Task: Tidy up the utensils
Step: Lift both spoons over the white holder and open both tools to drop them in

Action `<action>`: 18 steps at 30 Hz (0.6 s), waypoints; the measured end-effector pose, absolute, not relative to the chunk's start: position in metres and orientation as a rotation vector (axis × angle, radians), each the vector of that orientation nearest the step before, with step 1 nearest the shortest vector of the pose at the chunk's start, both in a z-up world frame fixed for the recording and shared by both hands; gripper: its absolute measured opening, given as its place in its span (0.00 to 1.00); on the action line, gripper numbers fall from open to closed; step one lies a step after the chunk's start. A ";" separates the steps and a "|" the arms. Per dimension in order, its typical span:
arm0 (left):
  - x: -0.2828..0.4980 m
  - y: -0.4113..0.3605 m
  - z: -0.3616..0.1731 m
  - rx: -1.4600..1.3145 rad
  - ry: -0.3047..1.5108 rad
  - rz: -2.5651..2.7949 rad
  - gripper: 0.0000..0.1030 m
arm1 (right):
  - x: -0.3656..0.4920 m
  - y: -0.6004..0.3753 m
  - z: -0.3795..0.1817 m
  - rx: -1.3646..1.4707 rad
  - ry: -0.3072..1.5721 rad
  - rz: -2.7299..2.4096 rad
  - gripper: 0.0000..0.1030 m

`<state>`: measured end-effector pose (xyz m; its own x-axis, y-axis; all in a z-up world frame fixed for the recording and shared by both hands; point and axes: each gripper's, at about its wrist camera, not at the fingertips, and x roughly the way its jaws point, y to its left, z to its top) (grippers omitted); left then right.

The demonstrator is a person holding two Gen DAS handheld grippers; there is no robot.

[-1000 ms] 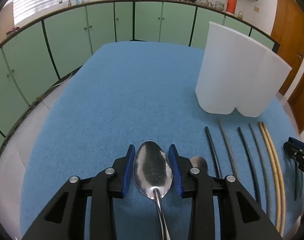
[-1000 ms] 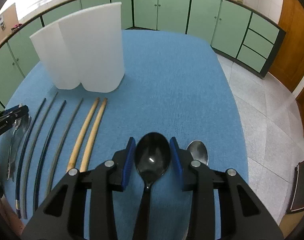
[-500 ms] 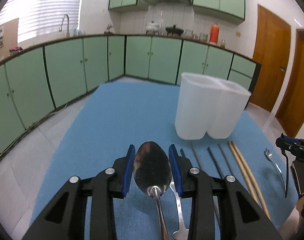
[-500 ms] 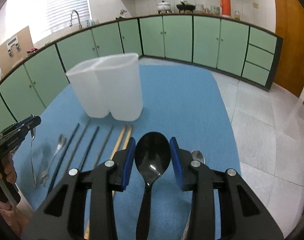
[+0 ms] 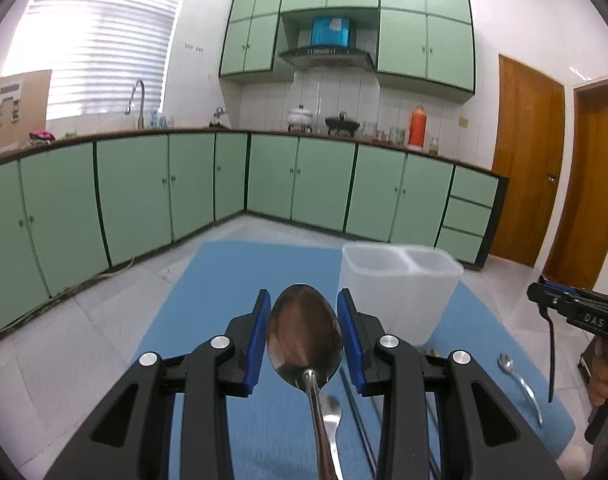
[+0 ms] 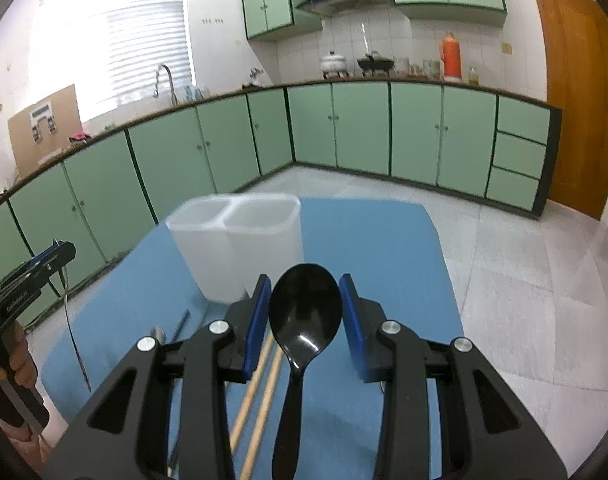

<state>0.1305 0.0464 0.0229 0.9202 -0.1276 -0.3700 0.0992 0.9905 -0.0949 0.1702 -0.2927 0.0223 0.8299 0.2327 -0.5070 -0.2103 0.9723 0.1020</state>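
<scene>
My left gripper clamps a shiny steel spoon and my right gripper a glossy black plastic spoon, both above the blue mat, near the white two-compartment plastic holder.

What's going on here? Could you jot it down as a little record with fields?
Place: kitchen, blue mat on the table
Left gripper: fingers clamp a metal spoon, lifted off the mat
Right gripper: fingers clamp a black spoon, also lifted
Holder: white two-compartment container, looks empty
On the mat: wooden chopsticks, dark chopsticks, small spoon
</scene>
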 end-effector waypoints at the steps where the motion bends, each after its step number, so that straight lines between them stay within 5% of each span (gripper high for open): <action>1: 0.131 0.046 0.028 -0.077 0.373 -0.118 0.33 | 0.173 -0.291 0.027 0.045 0.528 0.238 0.33; 18: 0.255 -0.019 0.109 -0.086 0.054 -0.134 0.33 | 0.308 -0.258 0.079 0.106 0.332 0.196 0.33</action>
<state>0.2553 -0.0189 0.1089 0.9896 -0.1356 -0.0479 0.1310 0.9874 -0.0888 0.3082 -0.2582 0.0788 0.9268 0.2079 -0.3127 -0.1731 0.9755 0.1356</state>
